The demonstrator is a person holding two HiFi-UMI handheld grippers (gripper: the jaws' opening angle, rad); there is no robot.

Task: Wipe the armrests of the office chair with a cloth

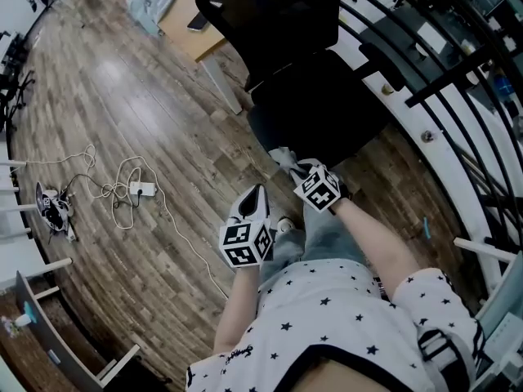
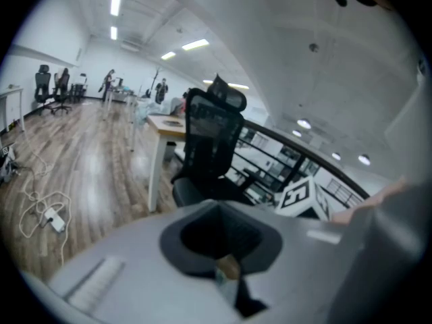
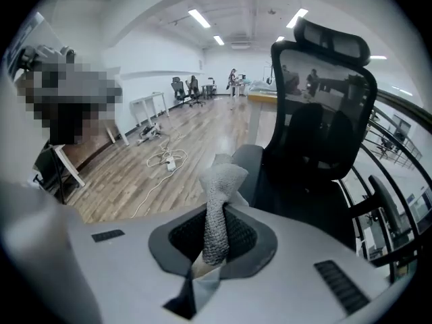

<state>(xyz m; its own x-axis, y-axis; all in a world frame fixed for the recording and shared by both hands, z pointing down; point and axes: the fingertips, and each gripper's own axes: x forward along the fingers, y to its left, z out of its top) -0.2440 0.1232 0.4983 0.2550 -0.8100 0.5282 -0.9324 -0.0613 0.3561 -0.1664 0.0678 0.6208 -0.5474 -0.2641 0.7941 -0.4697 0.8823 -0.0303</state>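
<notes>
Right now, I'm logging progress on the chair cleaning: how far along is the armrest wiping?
Done: the cloth is picked up, pinched in the right gripper. In hand: it is held out toward the office chair, short of the seat's front edge. Left: the wiping itself, it seems; the cloth is clear of the armrest in the head view. The left gripper is shut on nothing.

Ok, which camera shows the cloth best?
The right gripper view: the grey cloth stands centred, pinched in the right gripper's shut jaws. The head view shows only a small bit; the left gripper view shows none.
</notes>
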